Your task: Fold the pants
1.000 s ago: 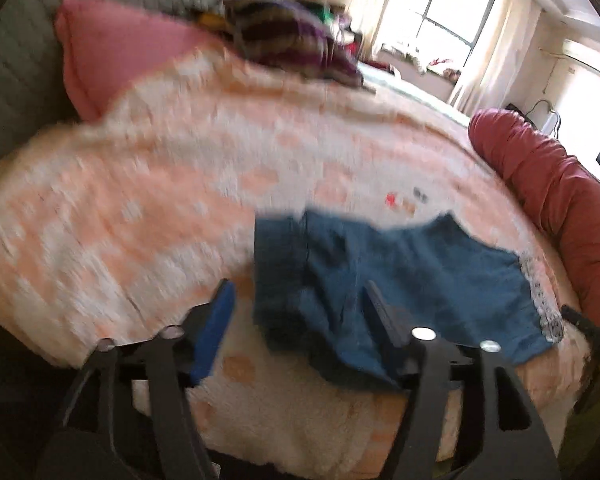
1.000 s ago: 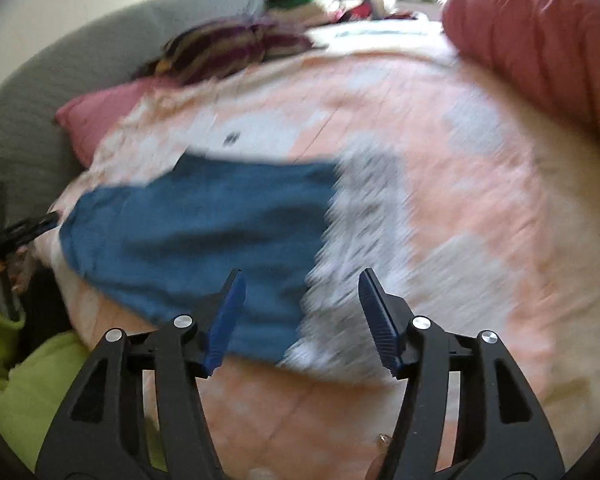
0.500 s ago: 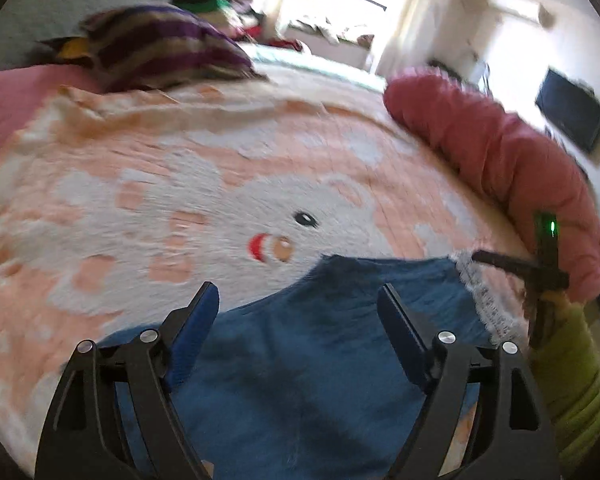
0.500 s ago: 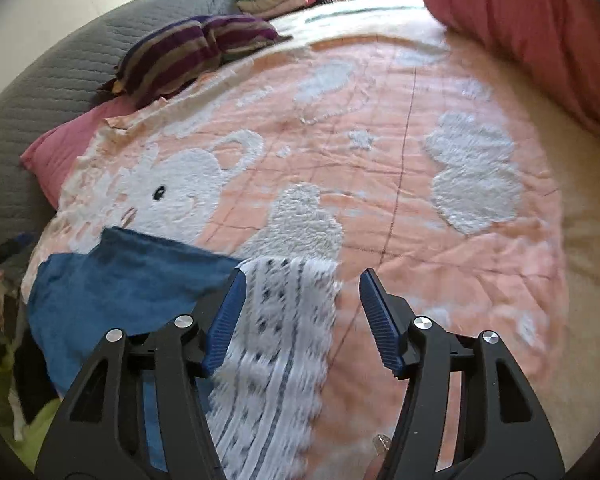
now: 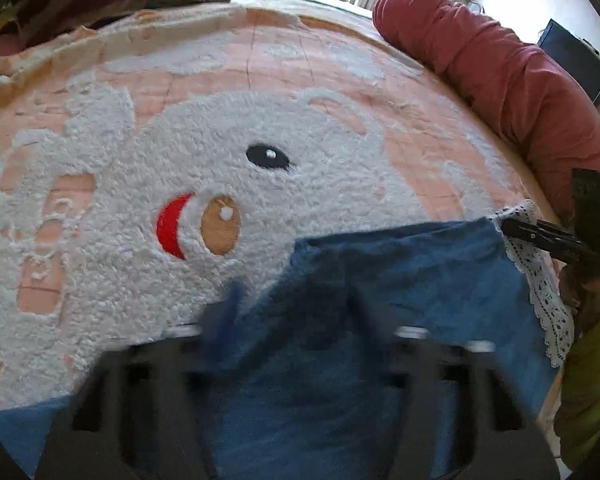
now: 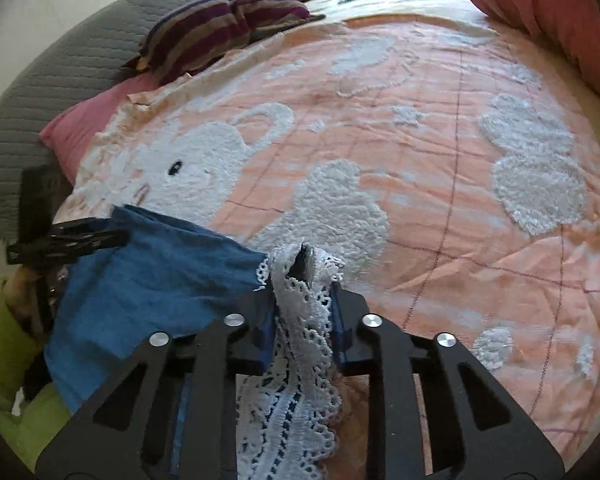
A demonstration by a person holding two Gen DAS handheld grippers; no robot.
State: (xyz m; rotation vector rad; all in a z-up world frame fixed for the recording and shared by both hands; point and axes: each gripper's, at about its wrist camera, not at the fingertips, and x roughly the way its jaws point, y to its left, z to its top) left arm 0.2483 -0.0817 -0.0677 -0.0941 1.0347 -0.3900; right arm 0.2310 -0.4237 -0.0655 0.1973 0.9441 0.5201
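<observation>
Left wrist view: your left gripper (image 5: 296, 320) is blurred over the pants (image 5: 400, 280); whether its fingers hold cloth cannot be told. Pants: on the blanket (image 5: 220, 120), just below the rabbit face (image 5: 228, 184). Right gripper (image 6: 303, 312): clamped narrowly on the lace (image 6: 300, 344). Risk: pull unevenly and the thin lace may slip out.
</observation>
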